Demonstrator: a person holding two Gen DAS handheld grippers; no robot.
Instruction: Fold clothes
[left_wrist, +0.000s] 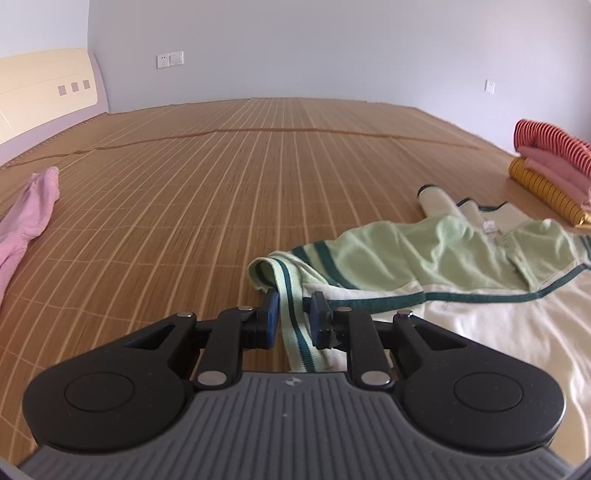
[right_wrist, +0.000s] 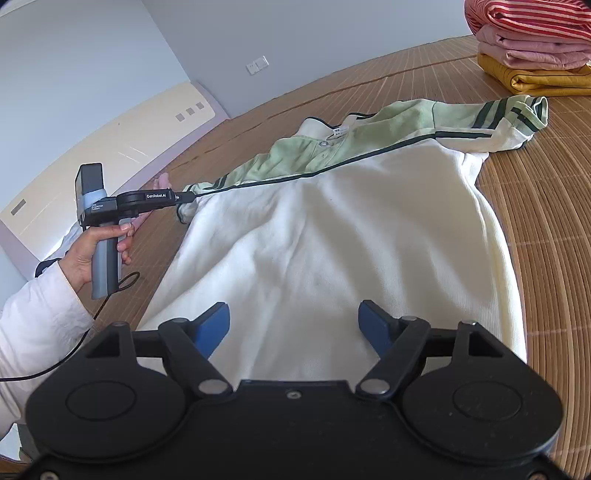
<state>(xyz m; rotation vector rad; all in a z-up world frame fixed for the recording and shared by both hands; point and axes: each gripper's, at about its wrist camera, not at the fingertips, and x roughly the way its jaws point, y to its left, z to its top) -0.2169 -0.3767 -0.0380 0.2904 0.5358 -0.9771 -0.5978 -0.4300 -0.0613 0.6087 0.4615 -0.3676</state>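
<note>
I see the shirt (right_wrist: 332, 229) spread on the mat (left_wrist: 184, 192), its sleeve cuff (left_wrist: 291, 314) between my left gripper's (left_wrist: 291, 319) pads. The folded stack (right_wrist: 532, 48) sits far right; another garment (left_wrist: 26, 221) lies left.

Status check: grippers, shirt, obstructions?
Left gripper open around sleeve cuff. Right gripper open over shirt. Folded stack clear.

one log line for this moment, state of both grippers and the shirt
left gripper: open around striped sleeve cuff | right gripper: open over cream shirt body | folded stack: beside
</note>
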